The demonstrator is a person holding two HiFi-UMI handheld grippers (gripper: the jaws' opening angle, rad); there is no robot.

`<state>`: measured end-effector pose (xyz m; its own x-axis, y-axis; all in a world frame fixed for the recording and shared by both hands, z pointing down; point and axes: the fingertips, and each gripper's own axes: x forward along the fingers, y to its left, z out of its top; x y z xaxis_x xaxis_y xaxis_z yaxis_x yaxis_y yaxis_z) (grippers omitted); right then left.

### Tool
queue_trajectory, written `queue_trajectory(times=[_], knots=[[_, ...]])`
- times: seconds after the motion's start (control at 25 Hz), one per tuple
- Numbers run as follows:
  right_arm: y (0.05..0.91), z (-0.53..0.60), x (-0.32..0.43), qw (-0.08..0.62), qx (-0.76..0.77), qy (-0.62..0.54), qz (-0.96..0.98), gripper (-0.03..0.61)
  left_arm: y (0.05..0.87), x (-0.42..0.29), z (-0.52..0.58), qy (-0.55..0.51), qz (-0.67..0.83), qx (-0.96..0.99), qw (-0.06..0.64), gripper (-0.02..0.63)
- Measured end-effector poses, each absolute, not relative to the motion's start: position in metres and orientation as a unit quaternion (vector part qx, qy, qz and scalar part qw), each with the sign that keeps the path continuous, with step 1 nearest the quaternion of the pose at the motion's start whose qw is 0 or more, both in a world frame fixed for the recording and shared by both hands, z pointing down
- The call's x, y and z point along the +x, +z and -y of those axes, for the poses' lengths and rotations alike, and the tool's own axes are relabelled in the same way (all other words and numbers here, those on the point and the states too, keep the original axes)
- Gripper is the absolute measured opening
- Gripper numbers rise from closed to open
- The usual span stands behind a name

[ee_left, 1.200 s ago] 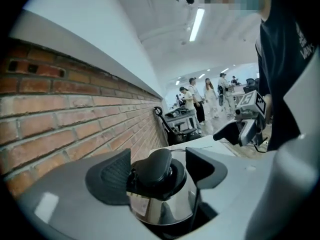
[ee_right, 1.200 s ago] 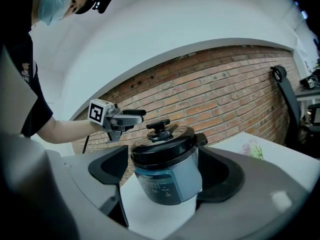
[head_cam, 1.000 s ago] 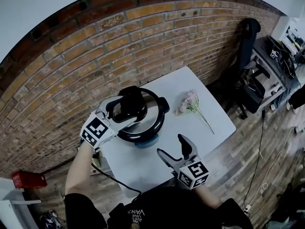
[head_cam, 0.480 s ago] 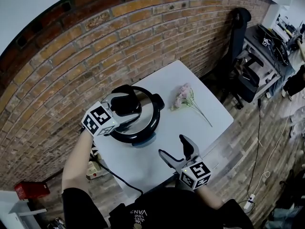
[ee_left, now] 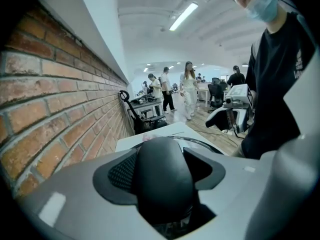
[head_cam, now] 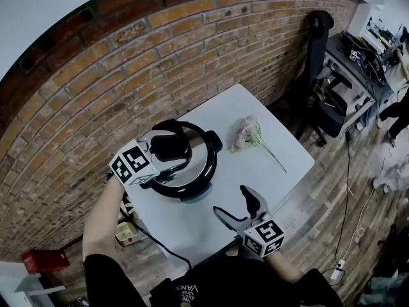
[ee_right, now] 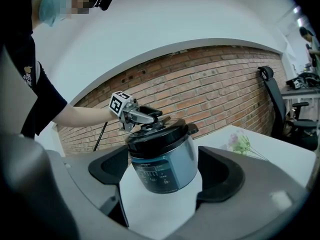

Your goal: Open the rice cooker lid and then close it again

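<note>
The rice cooker (head_cam: 192, 171) stands on the white tabletop (head_cam: 217, 184) close to the brick wall (head_cam: 192, 50), with its lid (head_cam: 199, 155) down. The left gripper (head_cam: 167, 149) reaches over it, and its 2 jaws are closing with the black lid handle (head_cam: 174, 141) between them. The right gripper (head_cam: 245, 204) hovers at the tabletop's near edge, jaws apart and empty. Pink flowers (head_cam: 250, 133) lie right of the cooker, apart from it.

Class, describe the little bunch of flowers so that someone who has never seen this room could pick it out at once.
Find the brick wall, then the white table beside it. On the table, right of the black-lidded rice cooker in the head view, lie the pink flowers. With their thin green stems, they are the only soft, colourful thing there.
</note>
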<state>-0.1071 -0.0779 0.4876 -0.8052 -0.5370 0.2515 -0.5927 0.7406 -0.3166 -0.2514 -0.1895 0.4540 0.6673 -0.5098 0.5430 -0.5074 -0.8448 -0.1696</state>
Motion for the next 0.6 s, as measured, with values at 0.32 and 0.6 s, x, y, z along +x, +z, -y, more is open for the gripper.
queue_trajectory(times=[0.32, 0.6], knots=[[0.493, 0.074, -0.102, 0.088, 0.320, 0.192, 0.924, 0.430, 0.456, -0.250, 0.184, -0.305, -0.187, -0.933, 0.031, 0.287], [0.494, 0.071, -0.096, 0.098, 0.339, 0.189, 0.916, 0.430, 0.456, -0.247, 0.178, -0.312, -0.114, -0.942, 0.054, 0.287]])
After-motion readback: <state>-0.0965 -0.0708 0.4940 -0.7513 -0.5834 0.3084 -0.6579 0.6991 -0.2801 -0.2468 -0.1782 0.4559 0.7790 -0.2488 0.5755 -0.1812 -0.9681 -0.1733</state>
